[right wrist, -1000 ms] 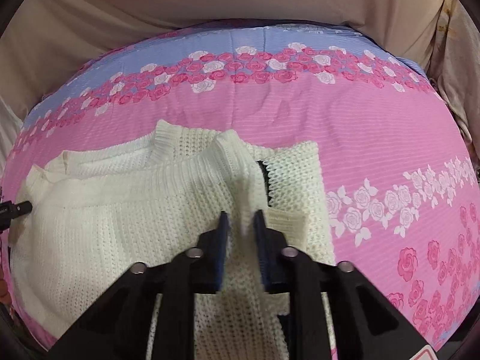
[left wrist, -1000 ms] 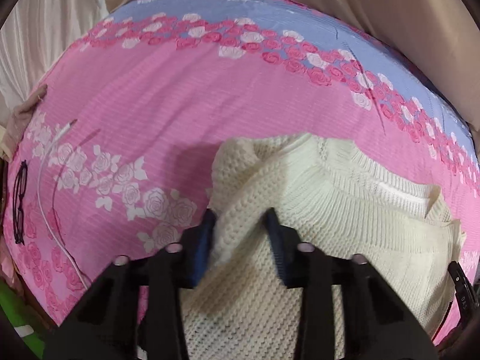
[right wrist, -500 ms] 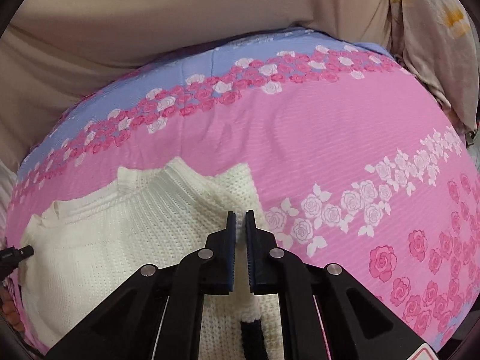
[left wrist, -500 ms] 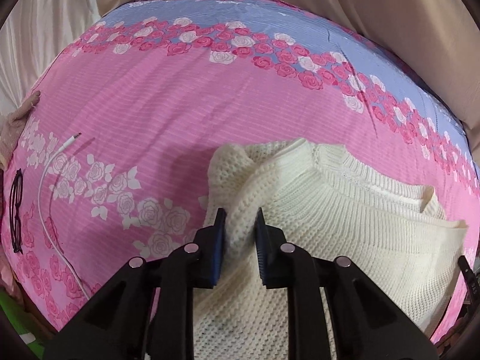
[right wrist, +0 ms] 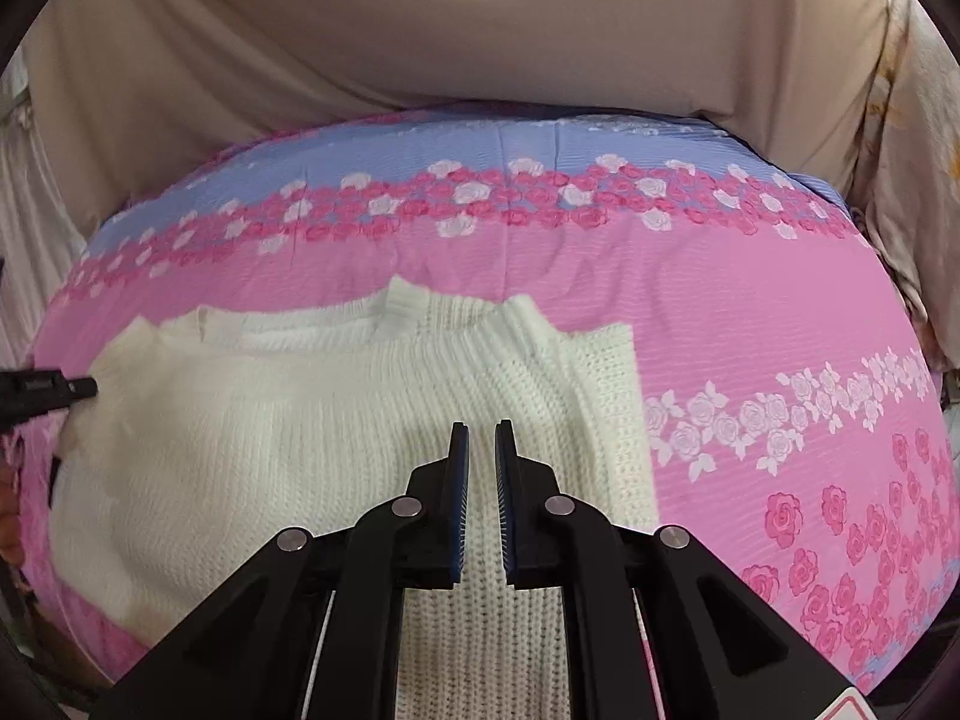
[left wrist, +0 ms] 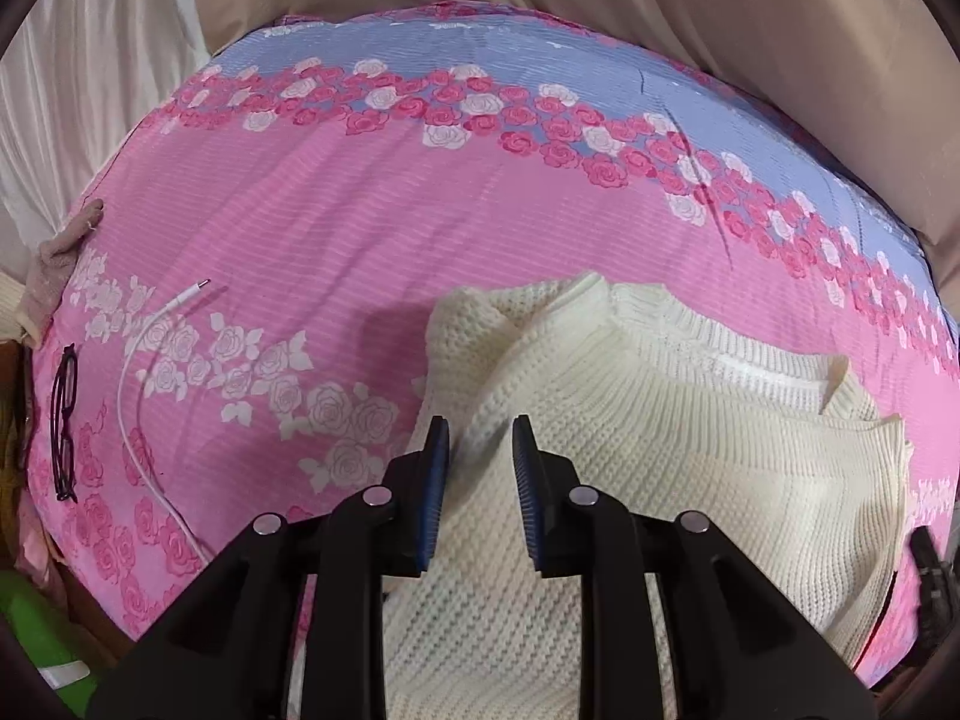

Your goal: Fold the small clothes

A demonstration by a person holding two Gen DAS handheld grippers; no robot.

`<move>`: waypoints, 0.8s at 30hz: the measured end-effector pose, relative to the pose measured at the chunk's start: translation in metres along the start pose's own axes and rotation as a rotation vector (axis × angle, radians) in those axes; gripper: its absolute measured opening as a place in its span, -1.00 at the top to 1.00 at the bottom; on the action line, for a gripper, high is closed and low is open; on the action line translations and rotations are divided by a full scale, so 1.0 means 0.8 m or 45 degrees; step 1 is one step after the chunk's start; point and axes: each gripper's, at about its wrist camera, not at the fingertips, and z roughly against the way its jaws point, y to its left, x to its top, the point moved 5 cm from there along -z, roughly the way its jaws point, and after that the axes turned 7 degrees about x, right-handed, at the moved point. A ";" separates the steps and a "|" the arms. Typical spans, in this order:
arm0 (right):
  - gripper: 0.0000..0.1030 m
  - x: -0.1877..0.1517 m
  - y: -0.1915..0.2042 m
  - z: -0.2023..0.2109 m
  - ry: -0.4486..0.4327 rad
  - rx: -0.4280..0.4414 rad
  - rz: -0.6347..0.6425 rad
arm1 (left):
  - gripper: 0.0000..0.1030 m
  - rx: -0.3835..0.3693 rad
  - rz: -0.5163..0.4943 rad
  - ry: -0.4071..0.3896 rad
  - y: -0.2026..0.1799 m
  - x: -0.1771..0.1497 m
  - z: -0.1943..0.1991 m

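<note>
I'm looking down on a cream knit sweater (left wrist: pixel 660 450) lying on the bed's pink rose-print cover (left wrist: pixel 360 228), with its ribbed collar on the far side and one side folded in over the body. My left tongs (left wrist: pixel 480 450) sit over the sweater's folded left edge. Their jaws have just been opening and now stand a little apart, with a ridge of knit in the gap but not pinched, as far as I can see. My right tongs (right wrist: pixel 482 450) hang over the sweater's right half, all but closed, gripping nothing. Well to the left of the sweater lie a white cable (left wrist: pixel 129 372) and a pair of glasses (left wrist: pixel 63 420).
</note>
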 end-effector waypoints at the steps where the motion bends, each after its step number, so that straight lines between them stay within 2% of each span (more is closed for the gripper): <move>1: 0.84 -0.011 -0.005 -0.018 0.061 -0.017 -0.006 | 0.58 0.004 -0.005 0.002 -0.001 -0.002 0.002; 3: 0.91 -0.030 -0.023 -0.044 0.165 -0.034 -0.074 | 0.58 0.020 -0.015 0.008 -0.003 -0.009 0.004; 5: 0.92 -0.025 -0.031 -0.031 0.134 0.015 -0.133 | 0.58 0.029 -0.008 0.017 -0.001 -0.017 0.008; 8: 0.92 -0.006 -0.019 0.002 0.055 0.091 -0.080 | 0.58 0.049 0.042 0.023 0.013 -0.036 0.019; 10: 0.92 -0.002 0.003 0.011 0.039 0.184 -0.014 | 0.47 0.053 0.103 0.049 0.029 -0.052 0.021; 12: 0.92 -0.008 0.035 0.003 0.078 0.275 0.058 | 0.35 0.043 0.183 0.082 0.049 -0.069 0.020; 16: 0.93 -0.018 0.095 -0.005 0.130 0.363 0.128 | 0.27 0.041 0.269 0.148 0.088 -0.099 0.006; 18: 0.92 -0.019 0.125 -0.005 0.120 0.355 0.161 | 0.13 0.024 0.253 0.149 0.095 -0.102 0.001; 20: 0.92 -0.026 0.143 -0.021 0.157 0.315 0.184 | 0.09 -0.002 0.222 0.159 0.097 -0.100 -0.004; 22: 0.92 -0.044 0.154 -0.063 0.312 0.258 0.176 | 0.05 -0.022 0.194 0.157 0.097 -0.096 -0.009; 24: 0.93 -0.044 0.158 -0.065 0.283 0.211 0.199 | 0.03 -0.042 0.176 0.175 0.096 -0.095 -0.015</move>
